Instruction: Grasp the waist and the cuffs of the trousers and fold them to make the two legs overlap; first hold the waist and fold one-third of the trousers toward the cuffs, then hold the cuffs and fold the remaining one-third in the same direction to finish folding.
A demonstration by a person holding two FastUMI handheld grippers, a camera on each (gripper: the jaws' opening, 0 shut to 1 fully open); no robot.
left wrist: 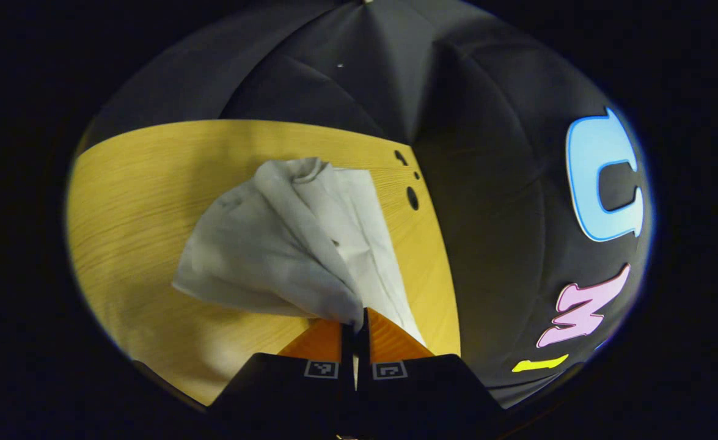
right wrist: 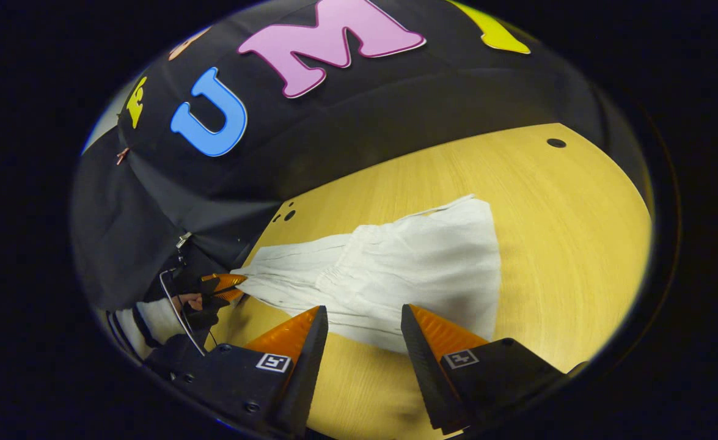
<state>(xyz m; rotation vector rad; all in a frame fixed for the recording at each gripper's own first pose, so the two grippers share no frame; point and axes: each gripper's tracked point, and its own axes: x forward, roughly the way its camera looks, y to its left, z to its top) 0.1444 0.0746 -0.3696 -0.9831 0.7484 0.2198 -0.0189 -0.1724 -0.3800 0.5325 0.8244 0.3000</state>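
In the left gripper view, the left tool (left wrist: 355,322) is pinching an edge of the trousers (left wrist: 285,244), its two fingers pressed together with a fold of the pale cloth caught between the tips. The cloth is hanging and draping from that pinch down onto the wooden surface (left wrist: 132,201), forming a loose tent with soft creases. It is looking thin, light and limp, so it will probably sag and slide wherever it is not held; a hemmed edge such as the waist or a cuff is likely giving the firmest hold. Which end the left tool is gripping is hard to make out here, because the raised flap is covering the layers beneath and the seam at the pinch is hidden behind the fingers. A few dark holes (left wrist: 412,198) are showing in the surface near the far edge.

In the right gripper view, the right tool (right wrist: 363,327) is hovering with its fingers spread wide apart and nothing between them, just above the near edge of the trousers (right wrist: 420,263). The garment is lying stretched across the surface (right wrist: 566,232), wider on the right and narrowing to the left, where the left tool (right wrist: 231,286) is gripping its tip, a person's hand (right wrist: 192,302) holding it. A gathered band is crossing the cloth mid-length. Whether the two legs are already lying one over the other cannot be told, and the near hem is partly cut off by the right tool's fingers.
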